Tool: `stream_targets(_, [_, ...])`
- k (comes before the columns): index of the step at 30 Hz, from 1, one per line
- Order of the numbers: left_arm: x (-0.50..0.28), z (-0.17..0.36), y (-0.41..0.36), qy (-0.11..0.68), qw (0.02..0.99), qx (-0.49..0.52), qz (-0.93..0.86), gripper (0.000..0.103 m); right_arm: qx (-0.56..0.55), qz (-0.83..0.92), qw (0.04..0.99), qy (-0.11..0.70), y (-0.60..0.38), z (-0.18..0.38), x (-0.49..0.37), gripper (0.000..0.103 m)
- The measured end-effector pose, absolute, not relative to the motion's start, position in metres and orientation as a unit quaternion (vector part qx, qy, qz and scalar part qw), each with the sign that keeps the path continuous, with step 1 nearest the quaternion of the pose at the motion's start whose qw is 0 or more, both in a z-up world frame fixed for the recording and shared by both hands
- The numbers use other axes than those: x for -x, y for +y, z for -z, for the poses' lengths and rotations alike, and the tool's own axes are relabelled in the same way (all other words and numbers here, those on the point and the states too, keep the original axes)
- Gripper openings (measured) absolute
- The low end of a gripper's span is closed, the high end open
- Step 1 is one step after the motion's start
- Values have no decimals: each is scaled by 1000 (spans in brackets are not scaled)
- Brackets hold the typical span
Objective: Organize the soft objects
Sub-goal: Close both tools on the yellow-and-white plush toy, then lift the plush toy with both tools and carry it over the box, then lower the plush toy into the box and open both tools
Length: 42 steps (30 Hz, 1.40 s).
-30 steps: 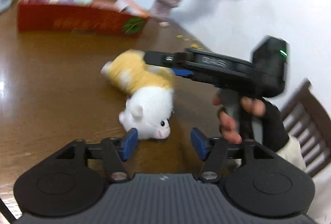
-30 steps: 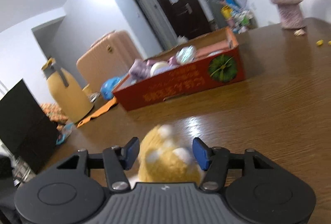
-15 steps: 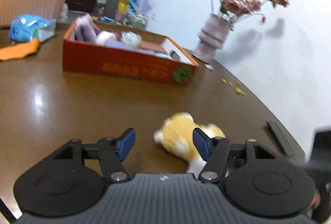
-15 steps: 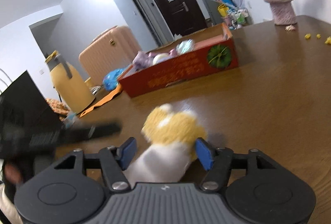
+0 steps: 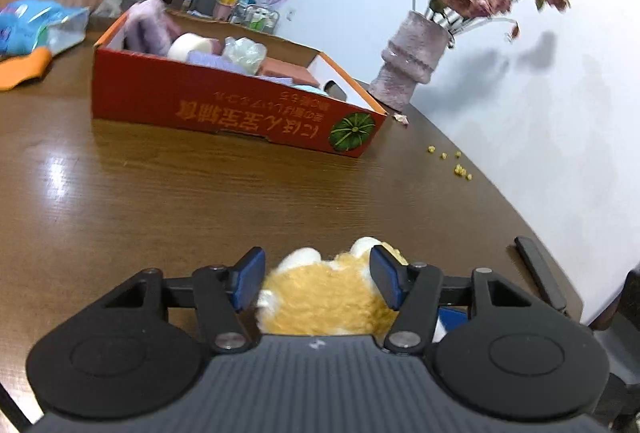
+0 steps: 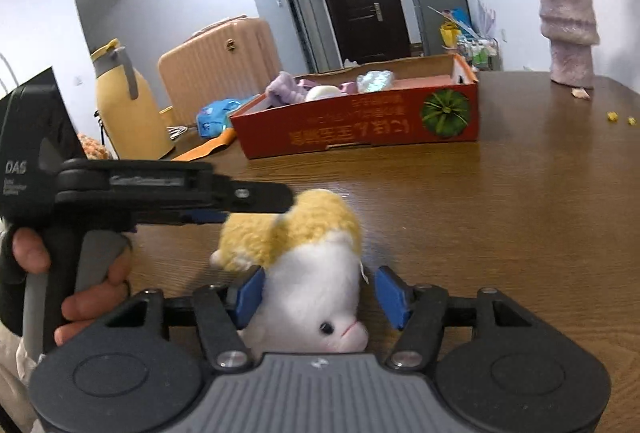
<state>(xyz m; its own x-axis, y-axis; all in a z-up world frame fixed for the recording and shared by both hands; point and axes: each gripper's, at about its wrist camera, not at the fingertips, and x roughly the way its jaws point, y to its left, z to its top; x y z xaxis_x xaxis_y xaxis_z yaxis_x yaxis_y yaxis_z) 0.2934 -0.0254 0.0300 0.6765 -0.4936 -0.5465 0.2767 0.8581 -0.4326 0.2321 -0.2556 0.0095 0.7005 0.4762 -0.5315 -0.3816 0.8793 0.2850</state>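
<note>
- The left wrist view looks low over the wooden table (image 5: 168, 201), tilted a little downward, towards the red box (image 5: 224, 105) and the vase (image 5: 412, 69) by the wall.
- The right wrist view faces the same red box (image 6: 360, 125), the door (image 6: 360, 5) beyond.
- Both views share the plush toy (image 5: 332, 297) (image 6: 308, 257), very close to each lens.

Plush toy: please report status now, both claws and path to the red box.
Both claws closing around plush toy: left claw at yellow end, right claw at white head. Toy on table. Path to red box looks clear.
</note>
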Motion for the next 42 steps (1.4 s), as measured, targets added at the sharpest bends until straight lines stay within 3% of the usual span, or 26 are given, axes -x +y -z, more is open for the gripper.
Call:
stream_targets(3, [-286,-30,-14,343,896,181,217,68,-86,-230,919,310,-260,-6,-231,61])
stream_targets(6, [-281,-27,-8,355,883,205,231,68,-99,-235,915,312,-263,-3,-232,58])
stream_targets(8, [-280,-25,-9,359,878,206,239,63,-100,-242,912,315,-260,-1,-235,54])
stream_targets(10, [-280,-22,-11,360,883,196,228,48,-99,-243,912,315,-257,1,-238,52])
stream_targets(15, [-286,-27,-9,355,885,203,224,44,-102,-244,912,314,-256,-4,-242,46])
stream_targets(20, [-310,-68,-4,305,903,194,232,42,-120,-259,914,288,-259,-34,-268,45])
stream_targets(28, [-433,-140,4,239,933,183,197,39,-141,-273,923,232,-246,-102,-396,45])
stream_targets(34, [-540,-110,4,310,924,178,134,37,-166,-249,905,301,-223,-82,-508,45])
stream_targets(38, [-571,-77,-11,354,922,113,112,36,-160,-228,886,371,-211,-51,-550,45])
stream_targets(42, [-576,-69,-28,350,928,55,115,36,-148,-221,875,404,-207,-34,-566,45])
